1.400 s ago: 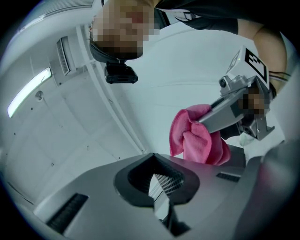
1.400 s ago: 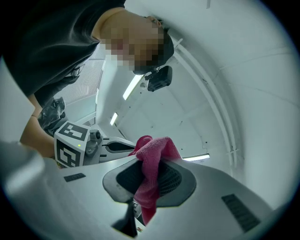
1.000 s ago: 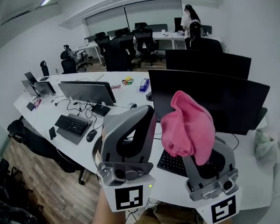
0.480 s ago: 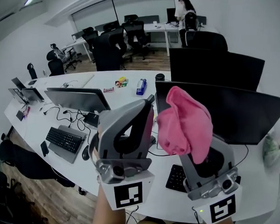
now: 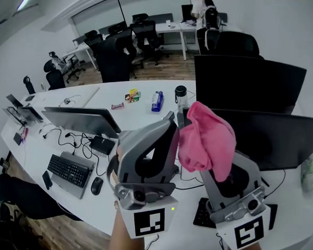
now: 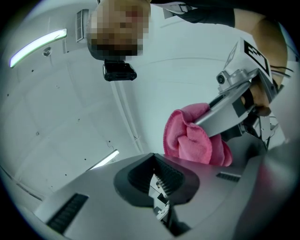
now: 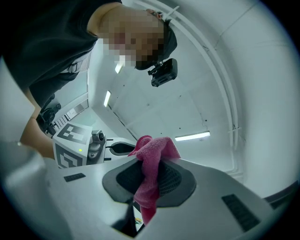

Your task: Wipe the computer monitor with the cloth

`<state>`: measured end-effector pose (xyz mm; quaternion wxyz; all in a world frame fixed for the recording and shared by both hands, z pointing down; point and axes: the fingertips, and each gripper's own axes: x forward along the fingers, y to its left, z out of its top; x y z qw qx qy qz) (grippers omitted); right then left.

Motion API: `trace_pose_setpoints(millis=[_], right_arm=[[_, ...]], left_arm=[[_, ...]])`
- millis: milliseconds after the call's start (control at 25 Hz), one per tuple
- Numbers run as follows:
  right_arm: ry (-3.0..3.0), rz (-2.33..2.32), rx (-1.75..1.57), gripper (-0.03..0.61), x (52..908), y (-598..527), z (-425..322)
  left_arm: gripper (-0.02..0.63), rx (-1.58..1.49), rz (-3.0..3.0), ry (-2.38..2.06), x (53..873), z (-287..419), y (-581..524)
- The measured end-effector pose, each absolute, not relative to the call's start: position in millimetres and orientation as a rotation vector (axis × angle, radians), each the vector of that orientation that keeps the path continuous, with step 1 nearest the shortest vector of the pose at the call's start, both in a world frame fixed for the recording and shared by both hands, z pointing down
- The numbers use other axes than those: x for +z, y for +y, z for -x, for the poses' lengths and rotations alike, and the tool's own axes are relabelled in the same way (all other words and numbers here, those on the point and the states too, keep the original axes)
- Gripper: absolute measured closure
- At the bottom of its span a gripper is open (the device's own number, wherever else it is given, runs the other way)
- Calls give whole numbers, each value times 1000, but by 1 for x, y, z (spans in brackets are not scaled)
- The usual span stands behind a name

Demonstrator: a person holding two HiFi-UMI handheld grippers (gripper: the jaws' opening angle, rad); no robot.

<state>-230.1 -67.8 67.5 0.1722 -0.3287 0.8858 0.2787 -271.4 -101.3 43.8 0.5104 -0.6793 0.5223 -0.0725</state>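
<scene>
Right tongs point(image 7: 148, 165) tight on a bunched, drooping pink cloth point(image 5: 207, 140).

place: open-plan office | signs: long white desks point(image 5: 141, 113), monitors point(image 5: 247, 82), keyboard point(image 5: 68, 169), swivel chairs point(image 5: 115, 57) (rows of them)

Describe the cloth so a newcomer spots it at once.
Start at the long white desk and go to its right end. In front of the nearer dark monitor, the right tongs are held up, shut on the cloth. It is the only bright pink thing here, soft and bunched, where everything beside it is hard and grey or black.
</scene>
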Motion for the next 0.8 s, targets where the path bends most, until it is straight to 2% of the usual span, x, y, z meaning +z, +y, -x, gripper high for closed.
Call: trace_pose_setpoints(millis=[520, 800], right_arm=[[2590, 1008, 717, 515, 94, -126, 256], [2611, 1094, 650, 515, 108, -148, 247]], left_arm=[[607, -152, 1701, 1250, 68, 289, -151], [607, -138, 1714, 1247, 79, 284, -164]])
